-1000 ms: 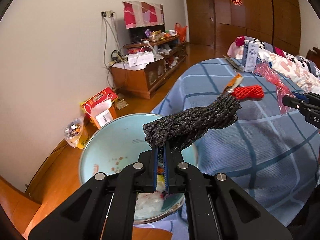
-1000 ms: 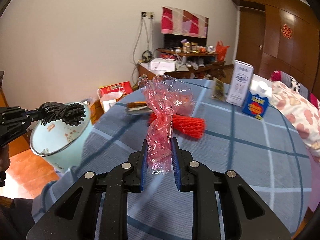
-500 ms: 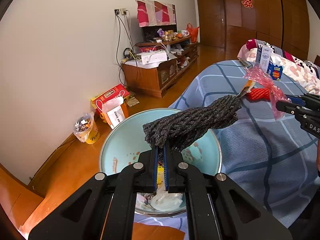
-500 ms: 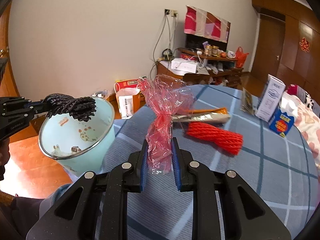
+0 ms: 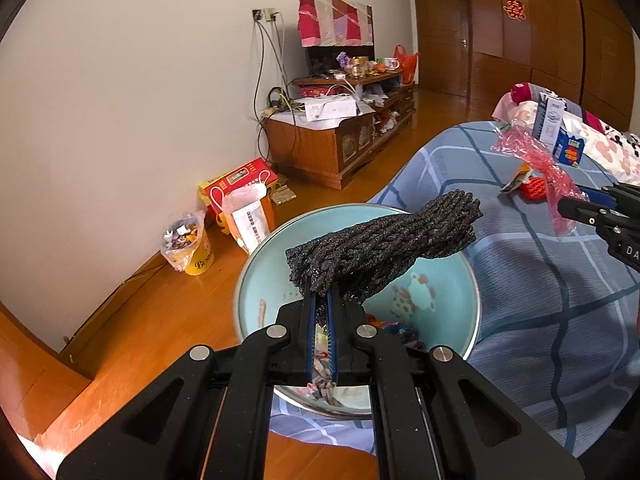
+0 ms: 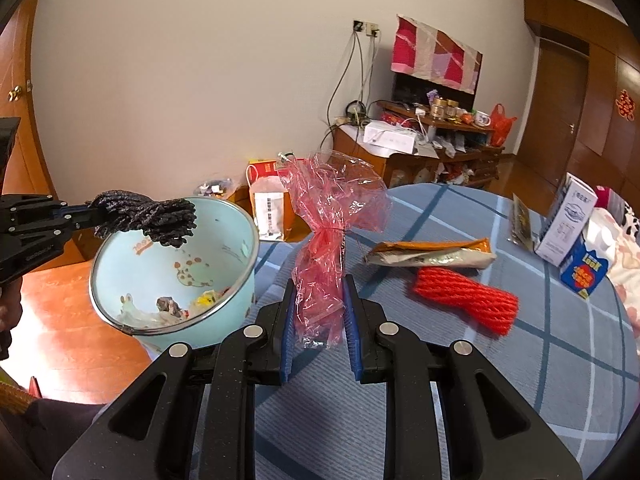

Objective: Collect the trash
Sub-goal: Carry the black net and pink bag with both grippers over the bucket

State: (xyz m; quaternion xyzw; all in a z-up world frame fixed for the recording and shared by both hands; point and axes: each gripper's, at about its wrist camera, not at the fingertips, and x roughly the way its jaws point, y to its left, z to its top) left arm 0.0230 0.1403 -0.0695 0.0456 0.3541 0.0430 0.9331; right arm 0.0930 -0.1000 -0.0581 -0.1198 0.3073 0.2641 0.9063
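Observation:
My left gripper [image 5: 321,304] is shut on a black foam net sleeve [image 5: 384,240], held over the mouth of a pale blue enamel basin [image 5: 256,292] with scraps in its bottom. In the right wrist view that sleeve [image 6: 148,216] hangs above the basin [image 6: 236,276] at the left. My right gripper [image 6: 320,312] is shut on a crumpled red cellophane wrapper [image 6: 332,216], just right of the basin. On the blue checked bedspread [image 6: 440,360] lie a red foam net sleeve [image 6: 464,300] and an orange and silver snack wrapper [image 6: 432,254].
A white carton [image 6: 568,216] and a blue box [image 6: 584,268] stand at the bed's far right. Beyond the basin are wooden floor, a red box with a white bag [image 5: 248,204], a yellow cup of scraps [image 5: 188,248] and a low wooden cabinet [image 5: 340,136].
Both grippers swung left toward the basin with their loads. The black sleeve now hangs more squarely over the basin, and the red wrapper has come up beside its rim.

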